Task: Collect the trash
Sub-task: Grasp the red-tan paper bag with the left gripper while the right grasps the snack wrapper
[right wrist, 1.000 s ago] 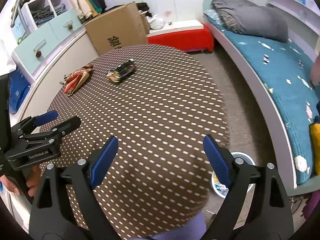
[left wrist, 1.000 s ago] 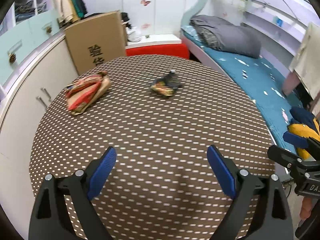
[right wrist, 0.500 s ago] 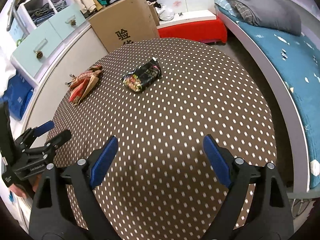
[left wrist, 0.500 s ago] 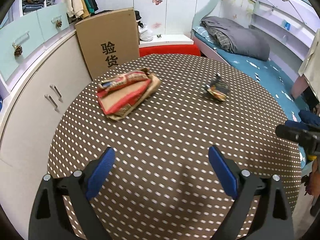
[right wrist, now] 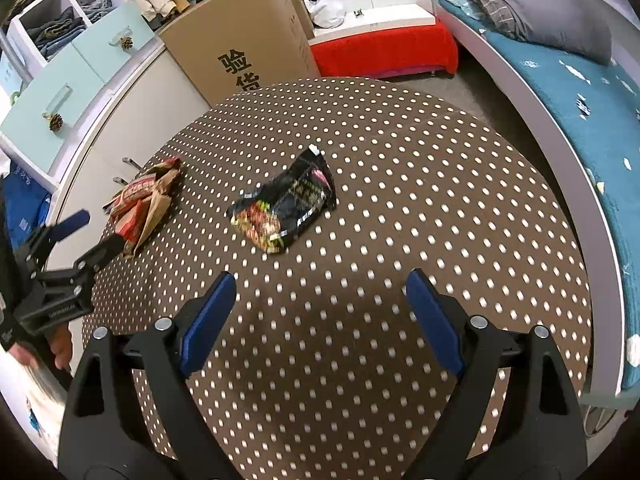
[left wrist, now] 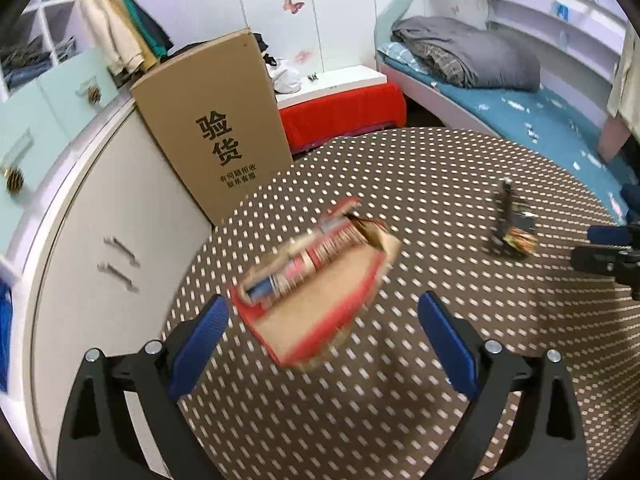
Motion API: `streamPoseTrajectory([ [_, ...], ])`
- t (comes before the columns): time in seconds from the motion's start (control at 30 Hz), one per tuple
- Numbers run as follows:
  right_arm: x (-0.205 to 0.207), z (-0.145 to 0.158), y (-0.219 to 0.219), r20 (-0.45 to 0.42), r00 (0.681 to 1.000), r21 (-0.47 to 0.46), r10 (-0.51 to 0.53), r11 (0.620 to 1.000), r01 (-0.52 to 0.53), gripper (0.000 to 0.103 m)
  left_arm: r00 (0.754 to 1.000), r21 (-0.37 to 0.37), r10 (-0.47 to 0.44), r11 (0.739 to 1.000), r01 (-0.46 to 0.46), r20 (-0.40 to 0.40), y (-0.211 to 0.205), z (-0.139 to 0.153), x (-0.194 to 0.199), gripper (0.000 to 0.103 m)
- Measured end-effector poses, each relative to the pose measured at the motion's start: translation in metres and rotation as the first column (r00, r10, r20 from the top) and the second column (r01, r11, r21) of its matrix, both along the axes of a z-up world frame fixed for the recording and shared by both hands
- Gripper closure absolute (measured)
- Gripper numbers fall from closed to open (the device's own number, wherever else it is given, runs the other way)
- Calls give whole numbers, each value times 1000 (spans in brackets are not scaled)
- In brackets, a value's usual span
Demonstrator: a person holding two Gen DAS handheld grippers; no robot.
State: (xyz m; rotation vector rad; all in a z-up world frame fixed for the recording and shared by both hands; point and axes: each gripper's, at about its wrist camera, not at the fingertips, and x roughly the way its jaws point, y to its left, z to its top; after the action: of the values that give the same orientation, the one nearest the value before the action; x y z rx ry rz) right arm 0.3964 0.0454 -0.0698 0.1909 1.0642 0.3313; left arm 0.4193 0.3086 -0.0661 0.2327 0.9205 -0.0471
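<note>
Jaws of the left gripper (left wrist: 322, 326) stand wide, nothing between the pads; in the left wrist view the red and tan wrapper (left wrist: 316, 276), blurred, lies flat on the dotted brown table (left wrist: 440, 184) just ahead of them, the dark wrapper (left wrist: 510, 228) well off to the right. Right wrist view: right gripper (right wrist: 320, 314) also spread and empty, dark wrapper (right wrist: 286, 206) on the table (right wrist: 400, 184) just ahead, red one (right wrist: 146, 200) near the table's left edge by the left gripper (right wrist: 86, 236).

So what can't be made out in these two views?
- Red wrapper, left wrist view: its print is smeared by motion blur.
- Black wrapper, right wrist view: lettering too small to read.
- Cardboard box, right wrist view: lower print hidden behind the table.
</note>
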Motion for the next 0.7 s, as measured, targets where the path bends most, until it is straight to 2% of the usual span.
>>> streamPoseTrajectory([
  [0.2,21,-5,13,-8,1000,-17,10,1000,-10,17,997,70,-49,996,53,-58,1,-20,42,9],
  [0.33,30,-10,20,-19,1000,-38,16,999,-17,17,992,37,-60,997,64,-115,0,-41,59,7],
  [0.4,33,-13,23,-29,999,-46,19,999,-20,17,997,3,-8,1000,8,-82,7,-43,61,7],
  [0.43,35,-14,23,-33,999,-49,19,999,-21,17,996,-29,21,999,-24,-88,13,-44,62,10],
  [0.47,35,-14,23,-31,999,-50,21,998,-23,17,995,-66,32,997,-39,-97,18,-45,62,25],
  [0.53,36,-13,22,-33,999,-48,19,999,-20,17,994,-81,74,994,-80,-77,26,-39,57,39],
  [0.6,36,-12,20,-33,999,-38,13,999,-15,17,991,-104,112,987,-120,-79,34,-34,51,45],
  [0.7,36,-6,14,-23,1000,-34,4,999,-5,17,985,-159,154,973,-165,-84,44,-28,38,46],
])
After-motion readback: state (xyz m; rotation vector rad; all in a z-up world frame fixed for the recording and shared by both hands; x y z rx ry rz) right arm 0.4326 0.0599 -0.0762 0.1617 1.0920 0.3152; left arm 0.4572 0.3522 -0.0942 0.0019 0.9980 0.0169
